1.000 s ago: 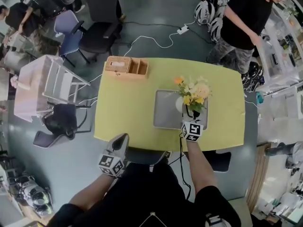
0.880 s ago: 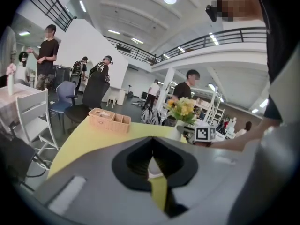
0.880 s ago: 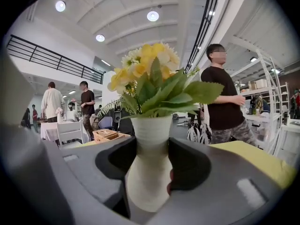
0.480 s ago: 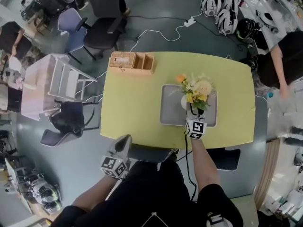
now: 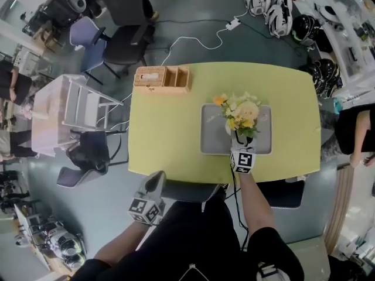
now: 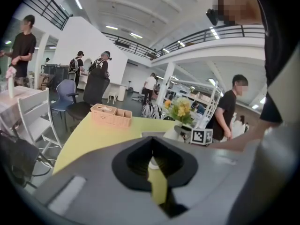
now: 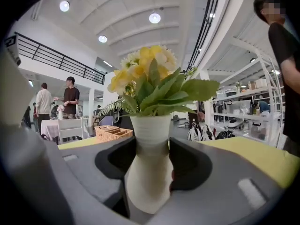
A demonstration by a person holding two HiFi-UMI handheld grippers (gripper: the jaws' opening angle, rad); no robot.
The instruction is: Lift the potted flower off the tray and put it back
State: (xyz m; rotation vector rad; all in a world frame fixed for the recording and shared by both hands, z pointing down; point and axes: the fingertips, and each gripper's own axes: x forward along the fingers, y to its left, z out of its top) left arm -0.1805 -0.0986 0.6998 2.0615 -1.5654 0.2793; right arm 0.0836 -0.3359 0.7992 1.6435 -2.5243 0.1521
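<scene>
Yellow table (image 5: 170, 127), potted flower (image 5: 240, 115) lower than a second ago, over the grey tray (image 5: 211, 144), right gripper (image 5: 237, 139) jaws just easing wider yet pressing its white neck, left gripper (image 5: 156, 180) jaws together, empty.

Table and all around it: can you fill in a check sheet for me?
Surface: yellow table.
Job's things: grey tray on the table; pot of flowers over it, can't tell if it has landed.
Clutter: basket at the far edge.
Grippers: right tongs grip the pot's neck, jaws just opened a touch; left tongs shut, empty, by the near edge.
Cables: power strip with white cable on the floor; black cable by the right arm.
Surroundings: chairs, helmets, people.
</scene>
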